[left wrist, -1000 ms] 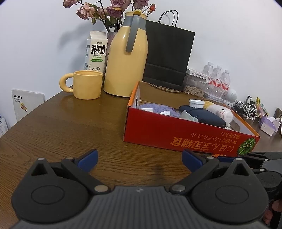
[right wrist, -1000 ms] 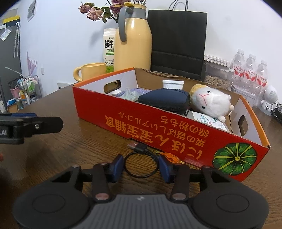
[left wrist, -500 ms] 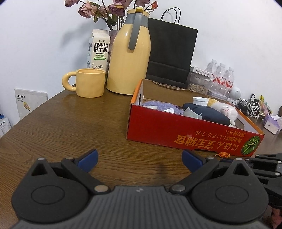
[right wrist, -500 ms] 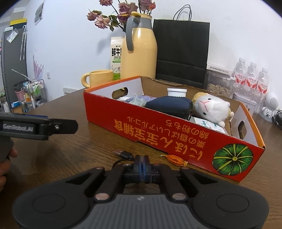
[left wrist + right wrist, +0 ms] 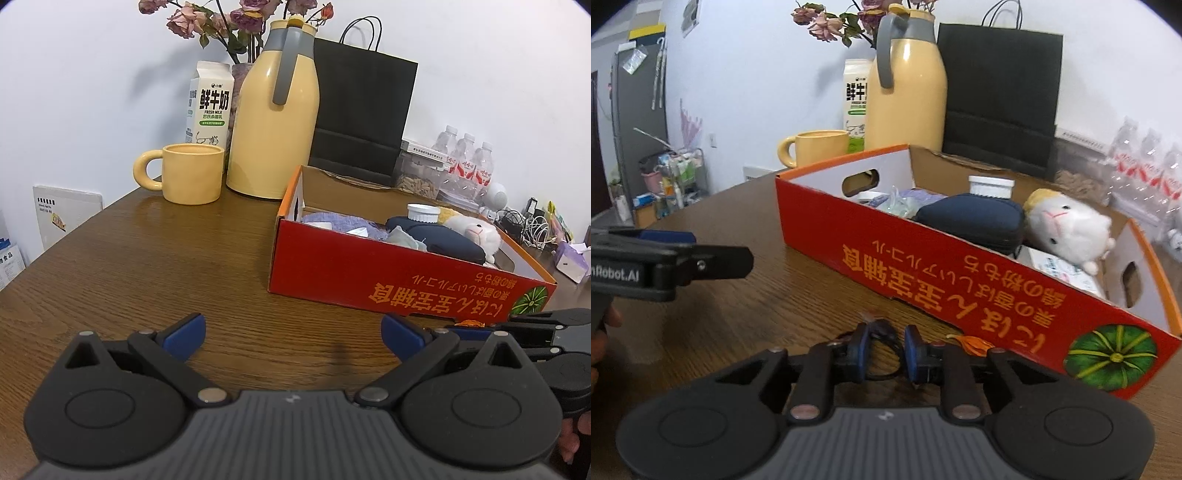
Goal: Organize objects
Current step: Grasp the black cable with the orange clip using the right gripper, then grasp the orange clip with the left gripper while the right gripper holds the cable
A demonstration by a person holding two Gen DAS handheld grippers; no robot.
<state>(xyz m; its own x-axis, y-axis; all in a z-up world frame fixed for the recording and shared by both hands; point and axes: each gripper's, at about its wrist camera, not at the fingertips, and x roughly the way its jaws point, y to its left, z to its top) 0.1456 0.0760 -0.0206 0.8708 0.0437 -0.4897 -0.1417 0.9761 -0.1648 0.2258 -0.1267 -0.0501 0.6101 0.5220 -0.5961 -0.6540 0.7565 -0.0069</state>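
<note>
A coiled black cable [image 5: 886, 371] with a USB plug lies on the wooden table in front of the red cardboard box [image 5: 923, 266]. My right gripper [image 5: 884, 343] straddles the coil. Its jaws are opening, a narrow gap apart, and the cable sits loose between the blue pads. The box [image 5: 369, 273] holds a navy pouch [image 5: 975, 218], a white plush sheep [image 5: 1067, 225], a white jar and a purple cloth. My left gripper [image 5: 291, 326] stands wide open over bare table left of the box, with nothing between its fingers. Its side shows in the right wrist view [image 5: 701, 258].
A small orange scrap [image 5: 975, 343] lies by the box's front wall. Behind the box stand a yellow mug [image 5: 192, 173], a milk carton [image 5: 210, 103], a yellow thermos jug [image 5: 277, 122] and a black paper bag [image 5: 362, 118]. Water bottles [image 5: 465, 162] and tangled cables are at the back right.
The right gripper's jaws closed fully around the cable half a second ago and have parted a little since. The right wrist view has tipped up slightly. The left gripper has stayed put.
</note>
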